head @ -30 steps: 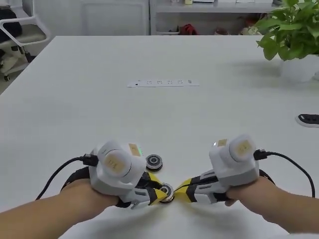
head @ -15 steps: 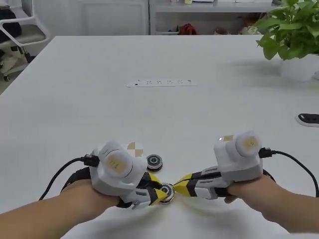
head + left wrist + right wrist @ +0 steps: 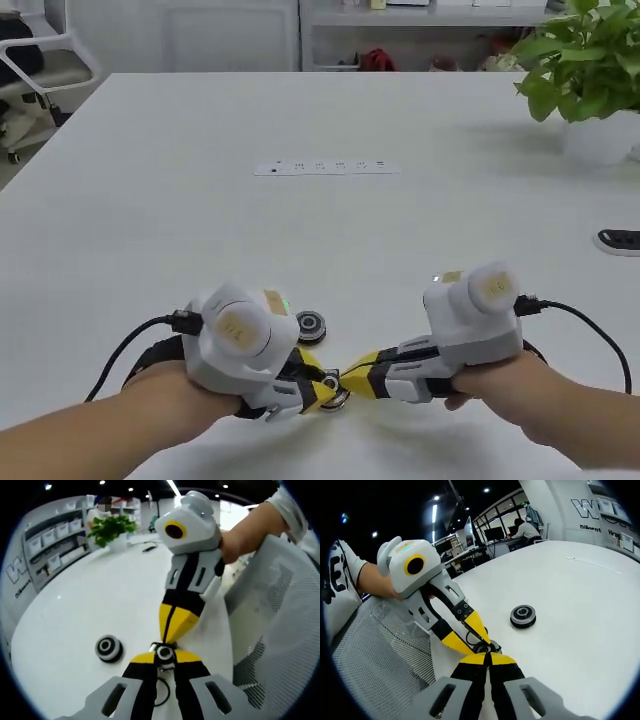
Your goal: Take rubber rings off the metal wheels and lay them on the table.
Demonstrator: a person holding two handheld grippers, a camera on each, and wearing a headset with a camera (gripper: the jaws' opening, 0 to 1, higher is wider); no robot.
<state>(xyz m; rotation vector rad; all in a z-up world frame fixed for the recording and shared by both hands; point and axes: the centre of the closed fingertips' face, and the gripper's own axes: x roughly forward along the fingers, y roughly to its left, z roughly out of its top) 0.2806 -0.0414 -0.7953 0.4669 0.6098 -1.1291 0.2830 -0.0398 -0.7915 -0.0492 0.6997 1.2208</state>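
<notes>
A small metal wheel is held just above the table between my two grippers. My left gripper is shut on the wheel, its yellow tips on either side. My right gripper meets it head-on, with its jaws pressed together at the wheel's edge on the black rubber ring. A thin black loop shows beside the wheel. In the head view the left gripper and right gripper touch tip to tip near the table's front edge. A second wheel with its black ring lies flat just behind them.
The white table stretches away ahead. A white power strip lies mid-table, a potted plant stands at the far right, and a dark oval object lies at the right edge. A mesh chair is close to the near side.
My right gripper has risen and tilted a little while staying at the wheel. The left gripper and the second wheel have kept their places.
</notes>
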